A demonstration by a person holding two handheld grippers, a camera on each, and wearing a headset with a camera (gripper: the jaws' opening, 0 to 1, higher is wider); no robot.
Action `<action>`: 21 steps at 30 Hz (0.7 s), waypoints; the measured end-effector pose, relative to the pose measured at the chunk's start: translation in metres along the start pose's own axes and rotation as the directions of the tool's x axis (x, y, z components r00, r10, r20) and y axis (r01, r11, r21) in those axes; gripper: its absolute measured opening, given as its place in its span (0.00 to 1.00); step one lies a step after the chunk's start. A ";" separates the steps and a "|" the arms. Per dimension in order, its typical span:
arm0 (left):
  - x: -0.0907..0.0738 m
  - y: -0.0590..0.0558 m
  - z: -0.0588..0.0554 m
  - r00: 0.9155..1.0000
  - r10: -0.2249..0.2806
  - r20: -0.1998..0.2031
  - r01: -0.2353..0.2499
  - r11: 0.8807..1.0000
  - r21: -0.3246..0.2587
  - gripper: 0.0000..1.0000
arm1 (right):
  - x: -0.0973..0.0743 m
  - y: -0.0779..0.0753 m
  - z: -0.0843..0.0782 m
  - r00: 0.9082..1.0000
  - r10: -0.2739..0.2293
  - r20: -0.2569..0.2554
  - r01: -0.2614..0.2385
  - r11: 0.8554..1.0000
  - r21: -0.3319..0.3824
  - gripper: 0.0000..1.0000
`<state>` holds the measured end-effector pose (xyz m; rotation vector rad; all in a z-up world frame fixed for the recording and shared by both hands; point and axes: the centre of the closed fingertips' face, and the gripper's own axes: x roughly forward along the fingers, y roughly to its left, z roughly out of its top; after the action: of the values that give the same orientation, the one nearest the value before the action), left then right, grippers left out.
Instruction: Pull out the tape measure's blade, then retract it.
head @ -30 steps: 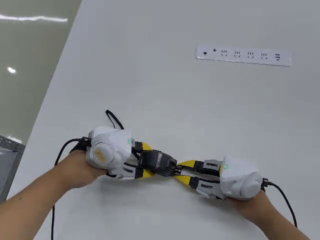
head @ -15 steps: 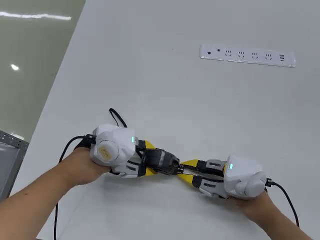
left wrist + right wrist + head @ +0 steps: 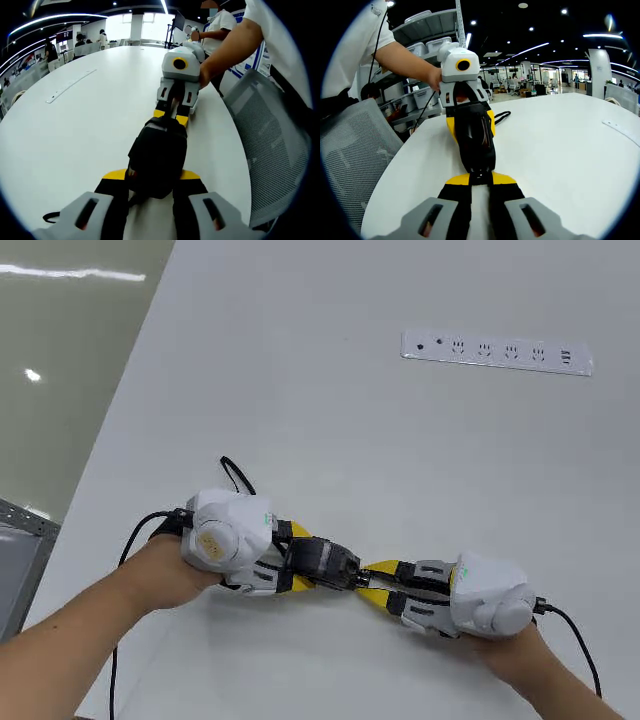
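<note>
At a white workbench (image 3: 330, 420), the left gripper (image 3: 297, 558) clamps its yellow-tipped jaws around a black, boxy tape measure case (image 3: 322, 562), apparently to anchor it. The right gripper (image 3: 372, 582) meets it nose to nose, jaws pinched shut on the hook end (image 3: 479, 173) at the case's mouth (no blade is out yet). Both grippers are held low and level, almost in line, seemingly ready to draw apart.
</note>
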<state>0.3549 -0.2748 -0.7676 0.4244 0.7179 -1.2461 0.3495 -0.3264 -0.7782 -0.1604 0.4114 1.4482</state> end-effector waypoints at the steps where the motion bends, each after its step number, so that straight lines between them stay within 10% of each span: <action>1: 0.000 0.000 0.000 1.000 0.000 -0.001 0.000 1.000 0.001 0.30 | 0.000 0.000 0.000 1.000 0.000 0.000 0.000 1.000 0.000 0.11; 21: 0.000 0.000 0.000 1.000 -0.001 -0.003 0.001 1.000 -0.002 0.29 | -0.005 -0.001 -0.002 1.000 0.006 0.000 -0.006 1.000 0.009 0.11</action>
<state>0.3549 -0.2751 -0.7675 0.4240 0.7225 -1.2461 0.3494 -0.3324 -0.7784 -0.1519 0.4191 1.4523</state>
